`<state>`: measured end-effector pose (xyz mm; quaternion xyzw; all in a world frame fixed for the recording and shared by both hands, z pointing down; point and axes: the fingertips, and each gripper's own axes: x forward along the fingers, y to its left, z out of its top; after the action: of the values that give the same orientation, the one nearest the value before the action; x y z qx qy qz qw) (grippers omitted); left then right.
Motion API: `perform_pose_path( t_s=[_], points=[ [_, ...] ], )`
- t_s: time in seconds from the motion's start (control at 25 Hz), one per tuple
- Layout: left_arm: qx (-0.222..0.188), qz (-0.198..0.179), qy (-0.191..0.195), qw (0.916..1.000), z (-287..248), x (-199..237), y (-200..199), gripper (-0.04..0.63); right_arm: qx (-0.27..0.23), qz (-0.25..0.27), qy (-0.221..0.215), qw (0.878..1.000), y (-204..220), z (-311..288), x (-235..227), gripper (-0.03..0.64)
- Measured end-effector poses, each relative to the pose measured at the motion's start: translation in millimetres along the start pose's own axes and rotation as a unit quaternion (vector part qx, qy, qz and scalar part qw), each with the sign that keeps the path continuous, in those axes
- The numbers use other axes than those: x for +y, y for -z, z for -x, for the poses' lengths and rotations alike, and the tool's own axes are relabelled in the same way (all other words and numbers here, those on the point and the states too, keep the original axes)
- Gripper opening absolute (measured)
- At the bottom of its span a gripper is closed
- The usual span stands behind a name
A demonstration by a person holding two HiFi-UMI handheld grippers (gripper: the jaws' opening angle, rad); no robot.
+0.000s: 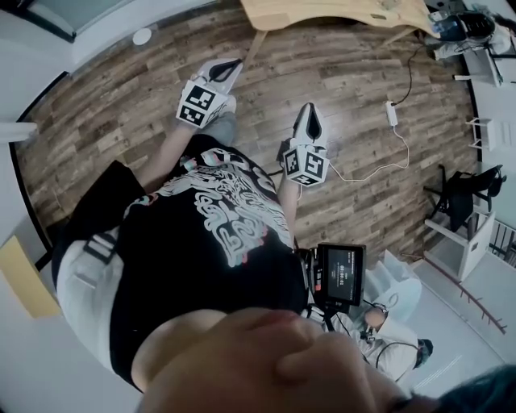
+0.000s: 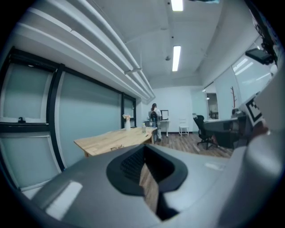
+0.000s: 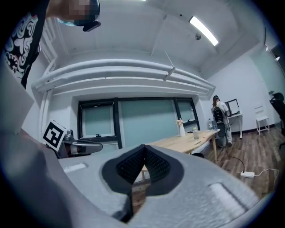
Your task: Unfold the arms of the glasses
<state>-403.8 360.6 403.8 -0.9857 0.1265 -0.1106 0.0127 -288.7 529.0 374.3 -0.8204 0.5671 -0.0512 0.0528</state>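
Wooden floor [image 1: 121, 97] lies under you; far off, a pale counter [image 2: 102, 140] carries the glasses [image 2: 117, 147], too small to read. Your left gripper [image 2: 143, 149] and right gripper [image 3: 144, 149] have jaws pressed together, empty.

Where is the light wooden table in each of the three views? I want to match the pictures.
Head view: the table lies at the top edge, slightly right of centre.
Left gripper view: the table is left of centre, just above the jaws.
Right gripper view: the table is right of centre.
Shared landmark: the white vase on it, clear in both gripper views.
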Motion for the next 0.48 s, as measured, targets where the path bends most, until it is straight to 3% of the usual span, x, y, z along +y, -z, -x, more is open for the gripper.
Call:
perform_pose_path(
  t_s=[0.24,0.48],
  points=[
    [0.010,0.007,-0.004,0.9999,-60.6,33.1,11.0,-0.011,0.008,-0.003,-0.001,1.000,8.4,-55.2,-31.1,-0.002],
    [0.019,0.008,-0.007,0.9998,-143.9,93.7,6.3,-0.011,0.030,-0.003,0.000,1.000,20.5,-150.0,-66.4,-0.002]
  ],
)
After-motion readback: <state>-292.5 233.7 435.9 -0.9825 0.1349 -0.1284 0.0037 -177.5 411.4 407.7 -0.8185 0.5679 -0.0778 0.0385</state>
